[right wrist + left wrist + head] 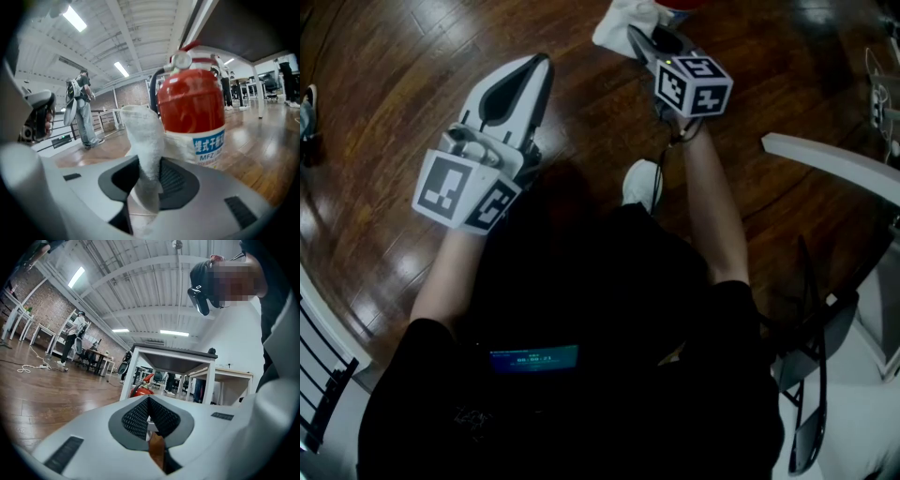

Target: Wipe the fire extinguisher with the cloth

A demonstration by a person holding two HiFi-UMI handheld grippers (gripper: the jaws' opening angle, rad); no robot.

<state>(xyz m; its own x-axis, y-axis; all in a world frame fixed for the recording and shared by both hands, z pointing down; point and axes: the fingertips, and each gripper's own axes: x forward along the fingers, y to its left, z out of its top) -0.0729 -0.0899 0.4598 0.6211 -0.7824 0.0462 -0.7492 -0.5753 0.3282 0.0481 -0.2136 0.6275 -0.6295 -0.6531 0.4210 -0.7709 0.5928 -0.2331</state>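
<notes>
Fire extinguisher (191, 115): red, standing upright on the wooden floor (412, 56) straight ahead of the right gripper. It has a white label (206, 147) with a blue band low on its body and a silver valve on top. In the head view only a red sliver shows at the top edge. In the left gripper view it stands farther off, beside the leg of a white table (173, 355).

Cloth (146, 136): white and fluffy, rising upright out of the right fingers. It is just in front of the extinguisher's left side, and whether the two touch cannot be told.

Right gripper (636, 36): held out in front of the person, pointing at the extinguisher. Its fingers are clamped on the lower part of the cloth, whose free end bunches beyond the tips.

Left gripper (544, 62): held to the left, well apart from the extinguisher and above bare floor. Its fingers are closed together at the tips with nothing between them.

Person (581, 375): in a dark top, forearms stretched forward, one to each gripper. A white shoe (641, 183) shows on the floor between the arms.

Surroundings: a curved white table edge (830, 159) runs along the right of the head view. Other people and desks stand far off in both gripper views.
</notes>
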